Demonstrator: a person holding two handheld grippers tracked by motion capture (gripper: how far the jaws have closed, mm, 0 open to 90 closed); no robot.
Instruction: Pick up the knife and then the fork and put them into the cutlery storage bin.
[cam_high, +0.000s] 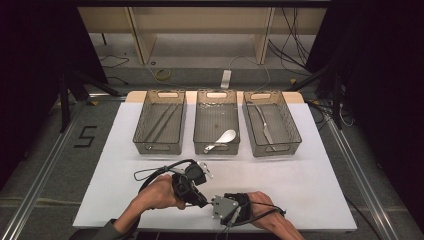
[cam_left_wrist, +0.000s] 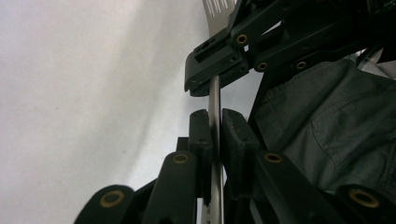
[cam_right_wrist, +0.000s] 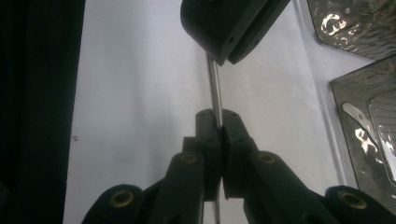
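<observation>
Steel fork: its thin handle is clamped edge-on between the two black jaws of the left gripper, and the tines are seen at the top of the left gripper view, beyond a second pair of jaws. That second pair belongs to the right gripper, which is closed on the same handle; in the right gripper view the shaft is pinched between its pads and runs up into the jaws of the left gripper above. The fork is thus held by both grippers at once, each set of jaws narrowed to the width of the handle, with a short bare stretch of shaft left between the two grips. No gap is seen between pads and metal in either gripper view.

In the high view the two grippers are met tip to tip above the near edge of the white table, the left gripper at the left, the right gripper just beside it; the fork itself is too small to be made out there. Three baskets are set in a row farther back: a white spoon is laid in the middle one, a knife in the right one, and thin sticks in the left one.
</observation>
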